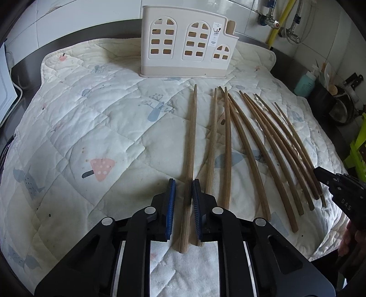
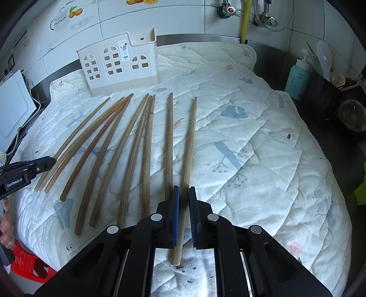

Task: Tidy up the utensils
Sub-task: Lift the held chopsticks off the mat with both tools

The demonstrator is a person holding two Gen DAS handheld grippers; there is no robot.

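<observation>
Several long wooden chopsticks lie side by side on a quilted white mat (image 1: pixel 91 128). A cream utensil holder (image 1: pixel 186 44) with window cut-outs stands upright at the mat's far edge; it also shows in the right wrist view (image 2: pixel 119 65). My left gripper (image 1: pixel 184 182) is open, its blue pads either side of the leftmost chopstick (image 1: pixel 191 137) without clamping it. My right gripper (image 2: pixel 183 189) is open around the rightmost chopstick (image 2: pixel 189 146), which lies between its pads on the mat. Each gripper shows at the edge of the other's view.
A teal soap bottle (image 2: pixel 297 80) and a black caddy of kitchen tools (image 2: pixel 320 96) stand at the right of the mat. A white board (image 2: pixel 13 107) leans at the left. Pipes and a yellow hose (image 2: pixel 244 20) run on the tiled wall.
</observation>
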